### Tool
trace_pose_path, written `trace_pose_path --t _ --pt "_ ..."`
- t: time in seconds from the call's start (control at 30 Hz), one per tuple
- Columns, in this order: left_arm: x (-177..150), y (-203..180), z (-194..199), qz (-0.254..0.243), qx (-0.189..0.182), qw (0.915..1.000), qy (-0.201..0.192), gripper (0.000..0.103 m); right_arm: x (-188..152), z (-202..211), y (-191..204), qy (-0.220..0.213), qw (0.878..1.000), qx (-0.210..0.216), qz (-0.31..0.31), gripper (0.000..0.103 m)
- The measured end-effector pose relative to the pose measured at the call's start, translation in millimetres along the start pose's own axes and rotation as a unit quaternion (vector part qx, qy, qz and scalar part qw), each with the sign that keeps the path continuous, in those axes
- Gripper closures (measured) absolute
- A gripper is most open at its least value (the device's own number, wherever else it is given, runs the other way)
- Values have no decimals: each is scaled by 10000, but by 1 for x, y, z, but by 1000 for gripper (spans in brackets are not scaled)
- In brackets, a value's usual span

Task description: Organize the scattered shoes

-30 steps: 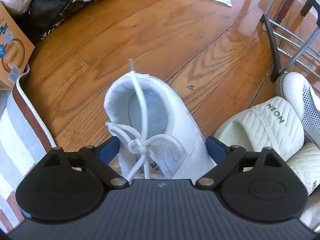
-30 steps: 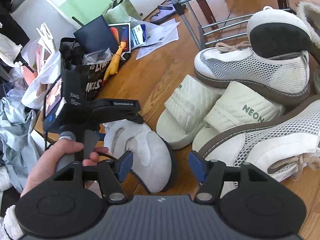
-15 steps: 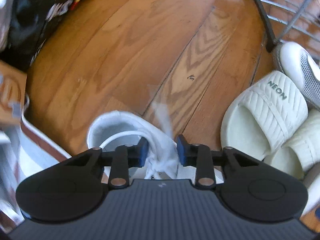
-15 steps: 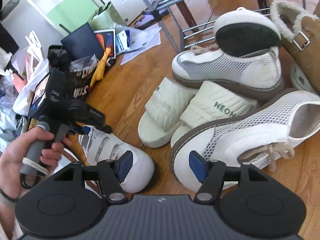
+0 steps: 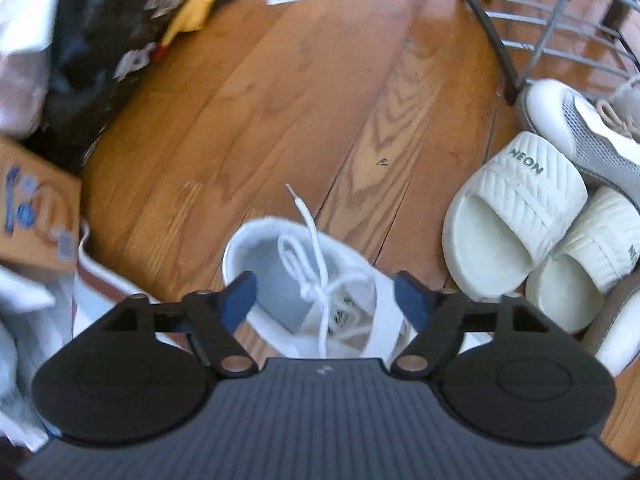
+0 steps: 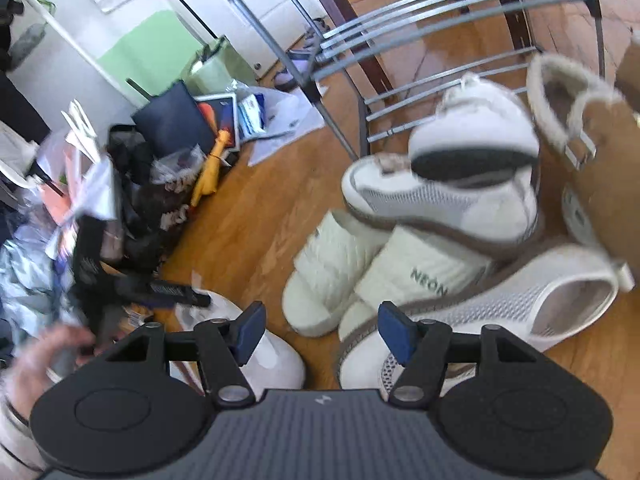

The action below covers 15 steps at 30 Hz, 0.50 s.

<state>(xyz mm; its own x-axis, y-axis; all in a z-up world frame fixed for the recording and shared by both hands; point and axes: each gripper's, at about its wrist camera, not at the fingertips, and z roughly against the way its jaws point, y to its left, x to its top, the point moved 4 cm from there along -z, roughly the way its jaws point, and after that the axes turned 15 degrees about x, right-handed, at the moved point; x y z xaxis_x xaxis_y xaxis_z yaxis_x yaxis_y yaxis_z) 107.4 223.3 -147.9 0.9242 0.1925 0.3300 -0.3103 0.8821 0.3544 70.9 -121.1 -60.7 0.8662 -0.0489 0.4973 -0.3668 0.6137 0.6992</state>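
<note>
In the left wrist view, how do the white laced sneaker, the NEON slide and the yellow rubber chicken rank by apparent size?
1. NEON slide and white laced sneaker: similar; sneaker partly hidden and nearer, so unsure.
2. Yellow rubber chicken: smallest, but farthest.

My fingers (image 5: 412, 300) wear blue pads on black arms. Near me lies a white sneaker (image 5: 352, 280) with white laces. To the right, cream ribbed slides (image 5: 532, 184) bear green "NEON" lettering. The floor (image 5: 280, 100) is honey-brown woodgrain; far right, a grey metal rack (image 6: 400, 40).
</note>
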Motion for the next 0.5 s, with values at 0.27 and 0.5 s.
trace_pose_path --t 0.27,0.5 --pt "-17 -13 9 150 -7 9981 601 11 29 70 12 1664 9842 374 468 35" --pt "-17 -2 26 1357 5 9876 790 4 52 60 -3 1965 9773 -29 791 27"
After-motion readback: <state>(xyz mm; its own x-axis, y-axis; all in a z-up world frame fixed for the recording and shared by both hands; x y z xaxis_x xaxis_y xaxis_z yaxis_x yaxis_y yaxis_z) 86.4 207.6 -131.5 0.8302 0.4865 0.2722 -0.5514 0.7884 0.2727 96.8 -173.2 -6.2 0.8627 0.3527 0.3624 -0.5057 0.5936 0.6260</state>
